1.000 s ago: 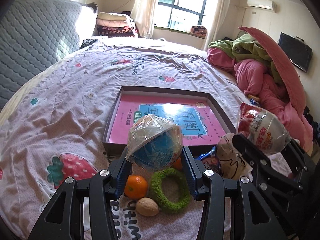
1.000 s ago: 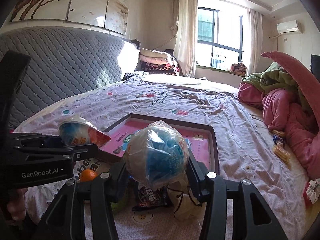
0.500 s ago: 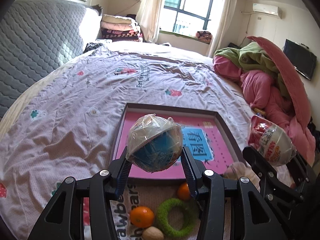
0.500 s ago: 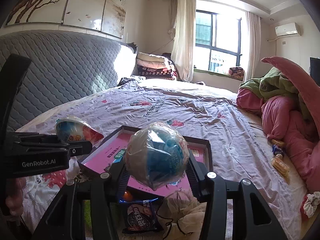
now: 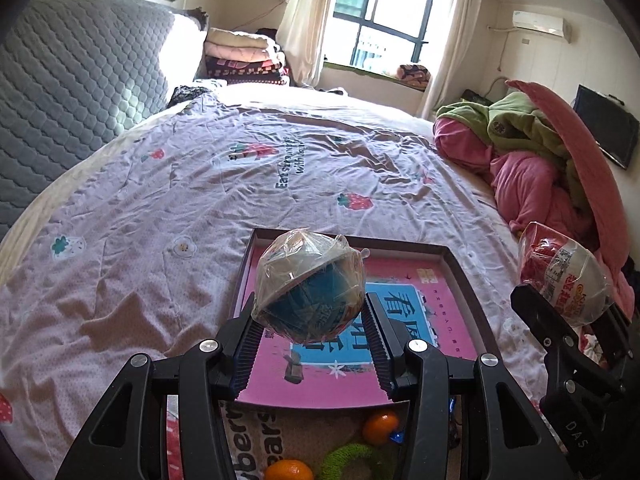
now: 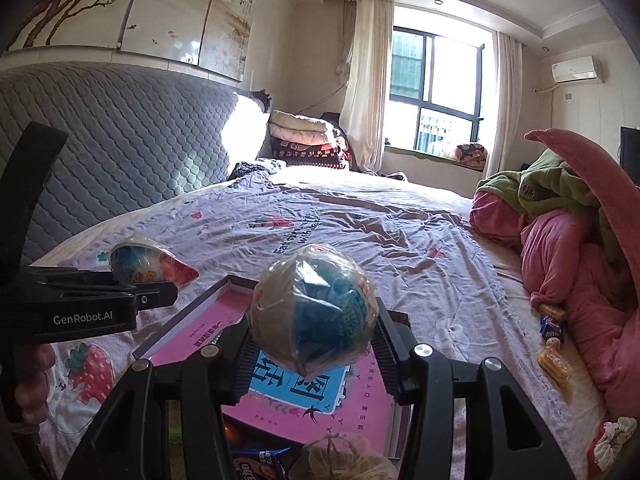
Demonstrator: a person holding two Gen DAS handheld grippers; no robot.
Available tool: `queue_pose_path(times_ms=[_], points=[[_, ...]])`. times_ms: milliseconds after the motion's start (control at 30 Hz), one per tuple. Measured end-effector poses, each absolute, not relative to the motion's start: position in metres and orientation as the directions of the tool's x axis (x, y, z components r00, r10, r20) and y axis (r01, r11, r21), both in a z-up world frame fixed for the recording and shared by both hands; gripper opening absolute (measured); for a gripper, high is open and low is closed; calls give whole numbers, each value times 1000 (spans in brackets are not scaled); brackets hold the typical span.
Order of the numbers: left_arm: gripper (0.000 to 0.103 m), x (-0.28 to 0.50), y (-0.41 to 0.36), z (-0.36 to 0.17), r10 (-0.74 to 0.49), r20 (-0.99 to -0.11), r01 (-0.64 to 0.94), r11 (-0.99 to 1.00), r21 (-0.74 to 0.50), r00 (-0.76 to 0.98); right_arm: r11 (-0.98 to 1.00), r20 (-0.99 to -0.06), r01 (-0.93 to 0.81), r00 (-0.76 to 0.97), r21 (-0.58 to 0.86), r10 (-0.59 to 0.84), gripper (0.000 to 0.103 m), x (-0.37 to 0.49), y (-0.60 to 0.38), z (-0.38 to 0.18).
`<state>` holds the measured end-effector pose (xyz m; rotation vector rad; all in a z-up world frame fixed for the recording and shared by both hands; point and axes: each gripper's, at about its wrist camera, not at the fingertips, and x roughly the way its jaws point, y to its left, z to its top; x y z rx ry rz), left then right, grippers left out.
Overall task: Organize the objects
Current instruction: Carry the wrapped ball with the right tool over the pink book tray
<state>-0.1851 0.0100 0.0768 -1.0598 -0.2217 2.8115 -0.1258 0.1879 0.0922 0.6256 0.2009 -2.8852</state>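
My left gripper [image 5: 310, 312] is shut on a plastic-wrapped blue and clear toy egg [image 5: 310, 280], held above a shallow dark tray [image 5: 460, 272] with a pink picture board inside. My right gripper [image 6: 314, 326] is shut on a second wrapped egg [image 6: 314, 304], also above the tray [image 6: 188, 312]. Each wrist view shows the other gripper. The right gripper [image 5: 576, 312] stands at the right with its red and white egg [image 5: 564, 276]. The left gripper [image 6: 132, 280] stands at the left with its egg [image 6: 144, 266].
The tray lies on a bed with a strawberry-print sheet [image 5: 200, 200]. Two oranges [image 5: 380, 426] and a green fuzzy ring [image 5: 352, 462] lie before the tray's near edge, beside a snack packet [image 6: 256, 464]. Pink and green bedding [image 5: 540, 168] is piled at the right, with wrapped snacks [image 6: 554, 360] below it.
Both grippers have moved forward and a little up with their eggs, from over the loose items to over the tray. The oranges and ring have slid to the bottom of view.
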Motion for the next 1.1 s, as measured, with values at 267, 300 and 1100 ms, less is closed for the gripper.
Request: queue_pose_path(times_ms=[267,300,1100], points=[[51,-205,12,59,176,-666,-54,-978,-200,-725,-972,-455,210,-879,-101,-142,51,-151,182,82],[51,-208,11,56,182,-669,-53,-976,-209,-721,-973,-464,209,-874,-94,-142,51,-154,183,77],[51,-219,19,15,200,-730,-47,-973,-225,-654,-982,-603,177,-792,-67,-102,51,-174,190,24]])
